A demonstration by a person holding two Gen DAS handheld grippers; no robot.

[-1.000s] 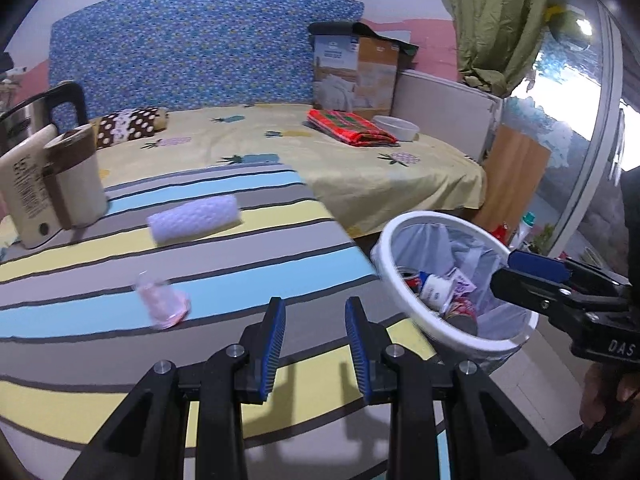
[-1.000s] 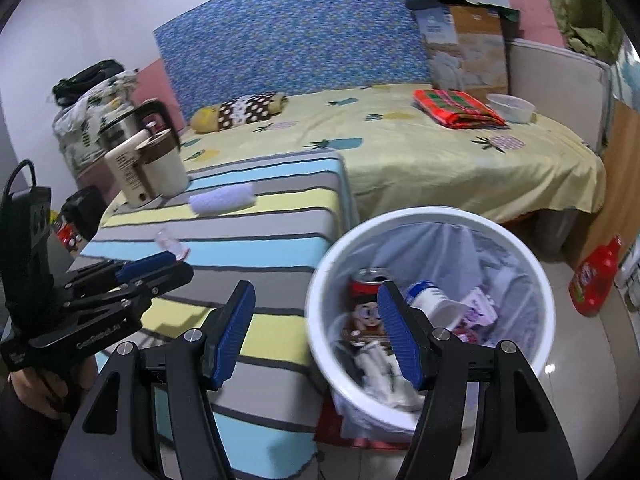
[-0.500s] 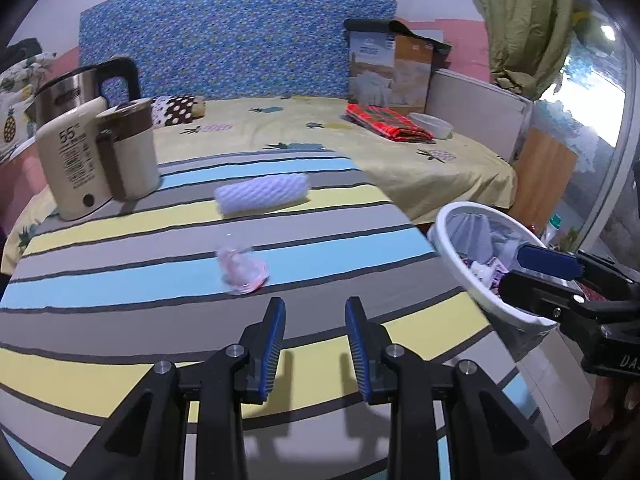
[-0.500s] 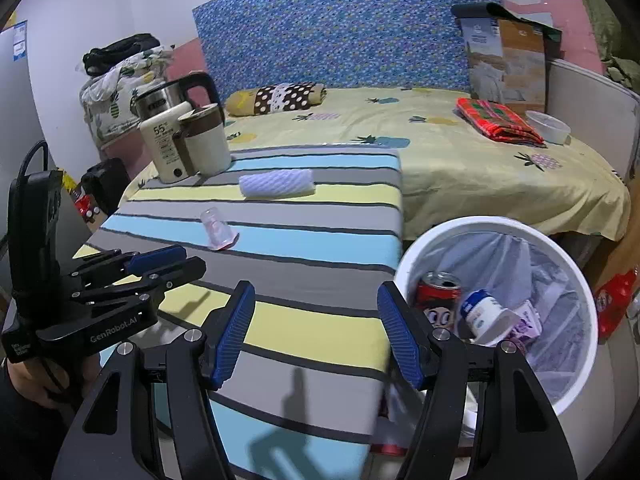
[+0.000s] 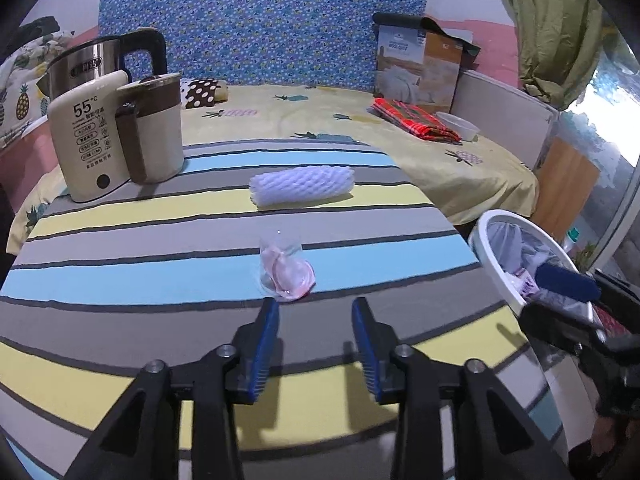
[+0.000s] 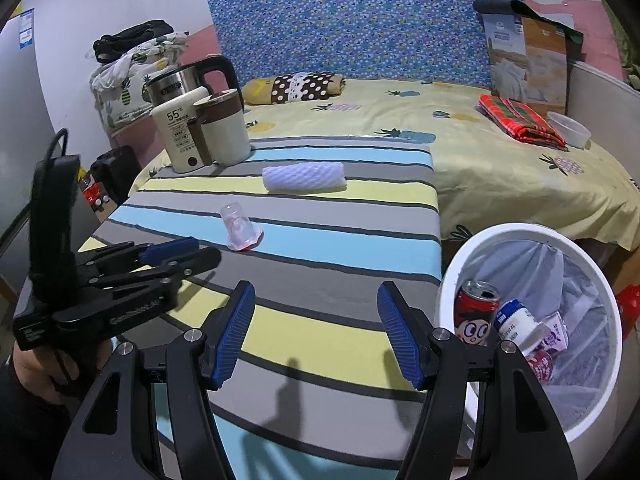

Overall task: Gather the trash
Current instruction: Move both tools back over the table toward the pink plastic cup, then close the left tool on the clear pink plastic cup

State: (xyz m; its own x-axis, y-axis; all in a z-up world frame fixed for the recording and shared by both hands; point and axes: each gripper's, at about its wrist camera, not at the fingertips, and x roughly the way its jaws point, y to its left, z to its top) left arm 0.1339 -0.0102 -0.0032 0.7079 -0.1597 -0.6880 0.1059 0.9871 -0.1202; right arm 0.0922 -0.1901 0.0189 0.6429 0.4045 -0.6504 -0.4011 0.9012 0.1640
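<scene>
the left gripper (image 5: 314, 334) hovers low over the striped table (image 5: 160, 276), jaws parted narrowly with nothing between them, aimed at a crushed clear cup (image 5: 286, 268) with pink inside. the cup lies on its side on a blue stripe near the middle of the table, just ahead of the blue fingertips (image 5: 268, 320) and not touching them. a white foam sleeve (image 5: 302, 184) lies farther back on a yellow stripe, well apart from the cup. a cream kettle (image 5: 116, 144) stands at the far left corner. the right gripper (image 6: 316, 336) is held wide and empty above the table's near right edge. beside that edge stands the white bin (image 6: 532, 240), with a red can (image 6: 476, 316) and a small bottle (image 6: 516, 324) inside.
</scene>
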